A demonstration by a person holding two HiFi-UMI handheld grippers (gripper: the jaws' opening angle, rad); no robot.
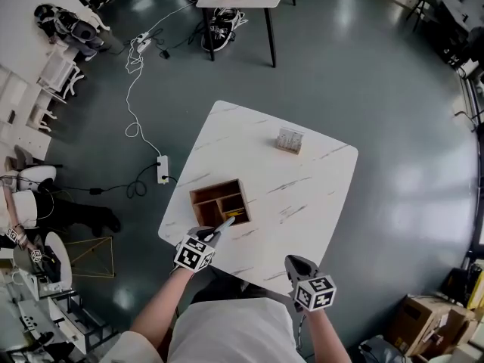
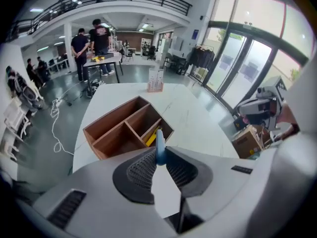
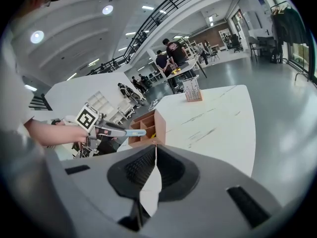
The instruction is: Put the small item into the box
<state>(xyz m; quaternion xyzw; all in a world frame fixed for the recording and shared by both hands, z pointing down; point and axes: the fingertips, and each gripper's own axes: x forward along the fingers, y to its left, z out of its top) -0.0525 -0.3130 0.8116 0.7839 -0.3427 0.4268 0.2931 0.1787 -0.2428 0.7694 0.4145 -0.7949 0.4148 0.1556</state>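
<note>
The left gripper (image 1: 212, 234) has its fingers clamped on a slim, light-blue small item (image 1: 225, 222), which sticks out past the fingertips. In the left gripper view the 2 fingers (image 2: 141, 171) press on the item's lower end and its rounded tip points up and away toward the wooden box (image 1: 214, 186).

The box sits on the white marbled tabletop (image 1: 302, 195), close to the tabletop's left edge and nearest the person's left side. It is open-topped and split into 3 compartments: 1 long one along the far side and 2 shorter ones on the near side. A yellow piece (image 1: 235, 212) lies in the near right compartment.

From the head view the blue item's tip lies at the near corner of the box, just beside that compartment. The right gripper view shows the item (image 3: 132, 132) held about level with the box's rim (image 3: 148, 117) and not down inside it.

The right gripper (image 1: 295, 262) is held near the tabletop's near edge, well apart from the box. Its fingers are pressed together with nothing between them.

A small upright stand with cards (image 1: 290, 140) is on the far side of the tabletop, well apart from the box.
</note>
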